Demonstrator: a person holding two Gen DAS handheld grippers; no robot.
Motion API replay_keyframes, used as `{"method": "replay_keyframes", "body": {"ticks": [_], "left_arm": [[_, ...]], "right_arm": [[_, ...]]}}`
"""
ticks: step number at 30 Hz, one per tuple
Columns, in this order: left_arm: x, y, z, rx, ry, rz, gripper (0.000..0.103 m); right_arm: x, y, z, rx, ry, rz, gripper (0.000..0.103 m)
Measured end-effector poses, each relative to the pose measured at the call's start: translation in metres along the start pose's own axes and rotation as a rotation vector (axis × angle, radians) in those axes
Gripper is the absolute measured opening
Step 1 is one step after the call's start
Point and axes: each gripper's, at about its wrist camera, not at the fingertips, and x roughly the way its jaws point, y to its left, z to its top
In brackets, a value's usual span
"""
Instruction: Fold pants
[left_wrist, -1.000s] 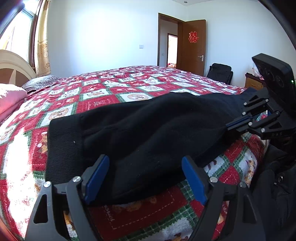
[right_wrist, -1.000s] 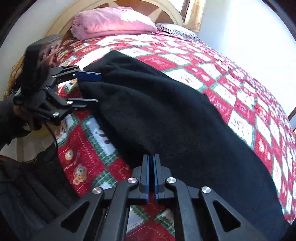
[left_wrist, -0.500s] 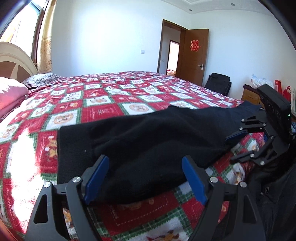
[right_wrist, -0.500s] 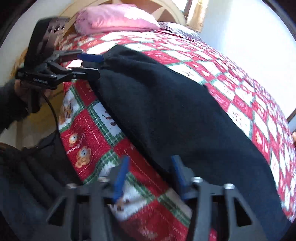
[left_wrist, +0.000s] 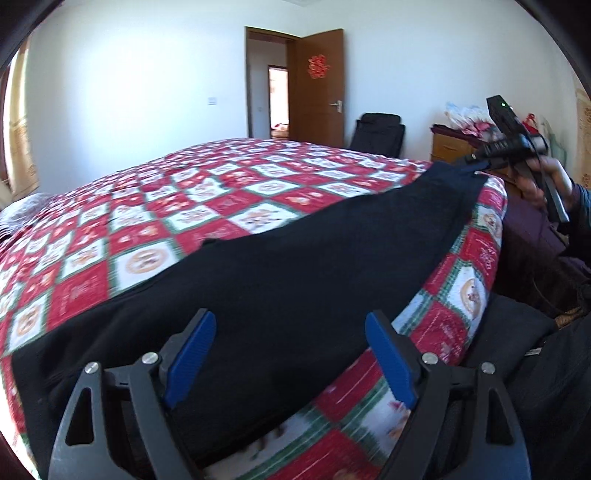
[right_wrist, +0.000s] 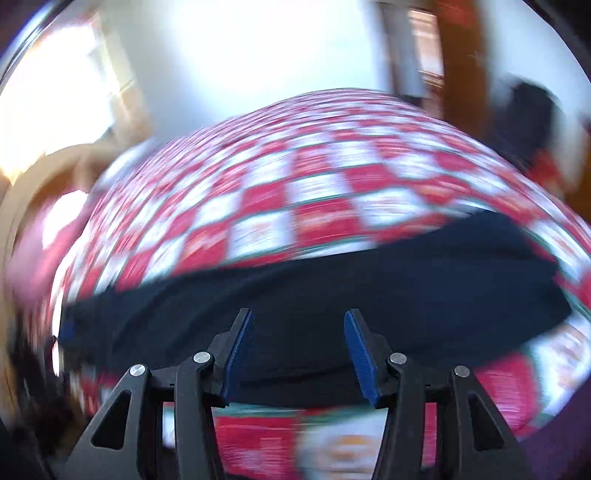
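Note:
Black pants (left_wrist: 295, 266) lie stretched along the near edge of the bed, waist end at the left and leg end at the far right. My left gripper (left_wrist: 291, 350) hovers open over the waist half, its blue pads apart with only cloth below them. A hand (left_wrist: 543, 181) holds my right gripper (left_wrist: 474, 166) at the hem of the leg end. The right wrist view is badly blurred. There the right gripper (right_wrist: 297, 350) stands open at about half width over the pants (right_wrist: 332, 295), with nothing pinched between its pads.
A red, white and green checked quilt (left_wrist: 221, 192) covers the bed. Behind it stand an open brown door (left_wrist: 317, 85), a black chair (left_wrist: 376, 133) and a wooden cabinet (left_wrist: 447, 147). The person's dark clothing (left_wrist: 535, 369) fills the lower right beside the bed edge.
The right gripper went from shut to open, rolled and swung fast to the right toward the leg end. The left gripper stayed open and shifted right along the pants.

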Motion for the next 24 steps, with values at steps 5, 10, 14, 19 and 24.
{"method": "replay_keyframes", "body": {"ticks": [5, 10, 14, 19, 24], "left_arm": [[0.021, -0.036, 0.024, 0.066, -0.003, -0.081, 0.085], [0.047, -0.072, 0.048, 0.153, 0.029, -0.146, 0.066], [0.071, -0.104, 0.061, 0.24, 0.071, -0.184, 0.056], [0.101, -0.134, 0.055, 0.339, 0.168, -0.18, 0.044], [0.108, -0.135, 0.053, 0.314, 0.197, -0.167, 0.039]], "right_arm": [[-0.028, -0.104, 0.012, 0.289, -0.056, -0.112, 0.052], [-0.027, -0.133, 0.012, 0.358, -0.067, -0.119, 0.052], [-0.021, -0.148, 0.007, 0.394, -0.073, -0.113, 0.052], [-0.016, -0.155, 0.008, 0.42, -0.105, -0.084, 0.052], [-0.015, -0.161, 0.008, 0.431, -0.129, -0.066, 0.047]]}}
